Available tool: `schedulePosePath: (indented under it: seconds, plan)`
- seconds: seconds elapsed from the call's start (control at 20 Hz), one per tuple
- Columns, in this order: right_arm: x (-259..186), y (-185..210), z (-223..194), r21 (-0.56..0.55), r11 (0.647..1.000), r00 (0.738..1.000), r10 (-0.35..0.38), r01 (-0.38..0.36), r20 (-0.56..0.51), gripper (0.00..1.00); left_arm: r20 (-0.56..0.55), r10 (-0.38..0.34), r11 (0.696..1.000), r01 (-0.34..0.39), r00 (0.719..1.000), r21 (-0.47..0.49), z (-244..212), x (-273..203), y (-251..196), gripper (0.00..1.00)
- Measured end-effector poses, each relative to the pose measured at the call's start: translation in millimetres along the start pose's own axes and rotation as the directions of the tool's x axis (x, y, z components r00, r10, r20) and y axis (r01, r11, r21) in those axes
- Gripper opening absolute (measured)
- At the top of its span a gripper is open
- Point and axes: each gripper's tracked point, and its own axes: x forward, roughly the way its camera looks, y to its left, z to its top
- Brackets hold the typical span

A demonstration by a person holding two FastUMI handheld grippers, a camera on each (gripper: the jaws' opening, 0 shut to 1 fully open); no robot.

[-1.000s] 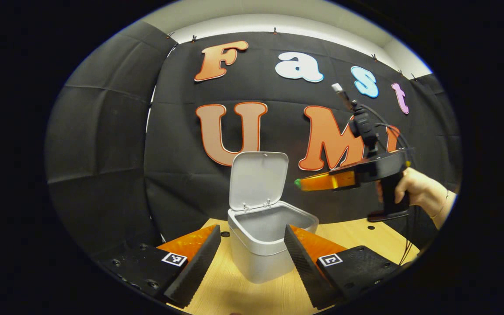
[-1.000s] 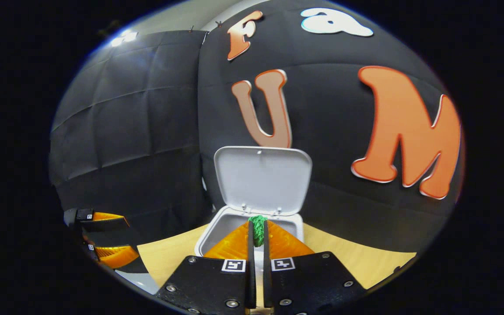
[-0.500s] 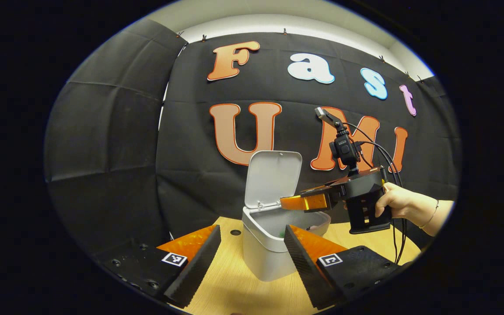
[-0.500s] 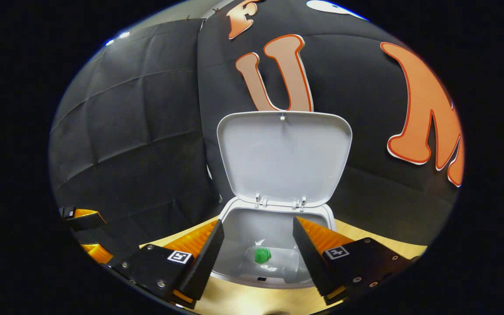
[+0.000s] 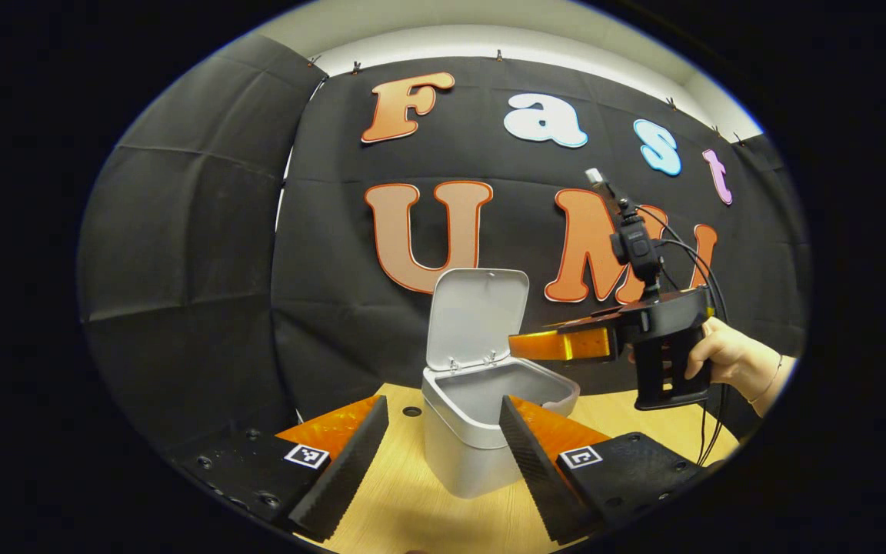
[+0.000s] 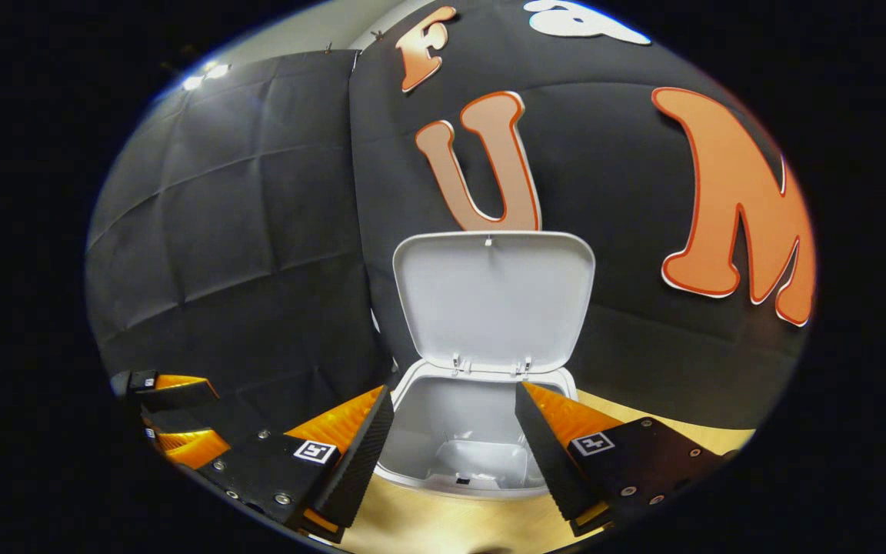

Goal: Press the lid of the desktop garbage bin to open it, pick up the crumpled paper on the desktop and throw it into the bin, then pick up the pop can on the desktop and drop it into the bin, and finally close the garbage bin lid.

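Garbage bin [image 5: 481, 454]: sitting on the desk [image 5: 412, 508], lid [image 5: 476, 317] standing upright, opening [image 6: 474, 431] showing. Left gripper [image 5: 443, 431]: fingers spreading wide, holding nothing, hovering near the bin's front. Right gripper [image 6: 454, 431]: fingers gaping wide, holding nothing, hanging above the bin's rim; a hand [image 5: 727, 358] is gripping its handle

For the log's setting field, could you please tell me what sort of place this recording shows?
Probably a recording booth set up as a desk: black cloth walls enclose a wooden table that bears a small bin with its lid up, and a hand holds a gripper over it.
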Motion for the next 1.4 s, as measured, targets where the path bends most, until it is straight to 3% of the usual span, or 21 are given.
schedulePosePath:
  seconds: [0.2,0.45,0.55,0.65,0.75,1.0,1.1,1.4]
  plan:
    - [-56.0,-18.0,24.0,0.003,0.999,0.996,-0.044,0.044,0.084,0.95,0.027,-0.016,1.0,0.016,0.999,-0.007,13.1,7.8,-16.7,0.93]
    - [-146.5,-68.6,37.0,0.081,0.976,0.955,-0.214,0.201,0.203,0.95,0.052,-0.084,0.996,0.084,0.995,0.009,24.3,20.6,-56.4,0.94]
    - [-185.2,-97.6,33.3,0.116,0.947,0.916,-0.319,0.299,0.245,0.94,0.05,-0.123,0.992,0.123,0.991,0.007,23.8,28.6,-77.0,0.94]
    - [-221.8,-128.5,22.3,0.122,0.899,0.858,-0.438,0.421,0.266,0.94,0.047,-0.158,0.987,0.158,0.986,0.013,21.6,32.8,-98.3,0.94]
    - [-256.3,-151.9,6.4,0.109,0.832,0.788,-0.551,0.544,0.276,0.94,0.045,-0.192,0.981,0.191,0.98,0.017,19.5,40.0,-118.6,0.94]
    - [-320.4,-186.3,-39.1,0.096,0.679,0.641,-0.724,0.728,0.255,0.94,0.021,-0.267,0.964,0.267,0.963,0.009,3.3,49.5,-166.9,0.94]
    - [-331.2,-188.0,-50.2,0.101,0.655,0.621,-0.746,0.749,0.241,0.94,0.009,-0.288,0.958,0.288,0.958,0.013,-5.6,52.7,-181.1,0.94]
    - [-351.4,-203.0,-67.0,0.126,0.635,0.604,-0.767,0.762,0.215,0.94,-0.042,-0.391,0.921,0.39,0.92,-0.029,-48.6,48.4,-224.9,0.94]
